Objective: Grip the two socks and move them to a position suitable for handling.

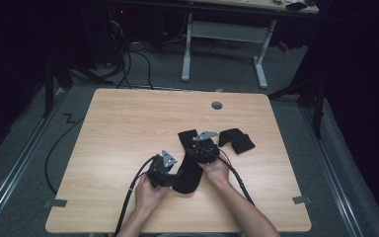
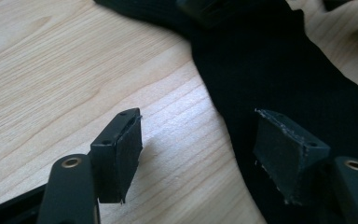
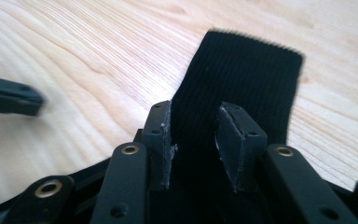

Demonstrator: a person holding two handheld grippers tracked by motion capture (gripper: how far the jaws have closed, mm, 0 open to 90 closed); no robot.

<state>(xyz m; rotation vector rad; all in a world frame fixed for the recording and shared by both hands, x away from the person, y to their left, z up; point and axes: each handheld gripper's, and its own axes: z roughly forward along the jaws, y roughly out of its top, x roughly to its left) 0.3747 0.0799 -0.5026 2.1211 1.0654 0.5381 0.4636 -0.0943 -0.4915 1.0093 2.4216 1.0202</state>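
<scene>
Sock (image 1: pixel 190 170) lies flat on table (image 1: pixel 128 128), second sock (image 1: pixel 236 140) nearby.

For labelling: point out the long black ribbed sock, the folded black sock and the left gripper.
long black ribbed sock (image 1: pixel 187 178), high view, its lower end
folded black sock (image 1: pixel 237 139), high view, middle
left gripper (image 2: pixel 198 149), left gripper view, between fingertips

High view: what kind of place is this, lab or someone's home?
Probably a lab or recording workspace, not a home. A bare wooden table with a cable port stands on grey carpet, loose cables run over the floor behind it, and a white-legged desk stands beyond, with dark surroundings.
</scene>
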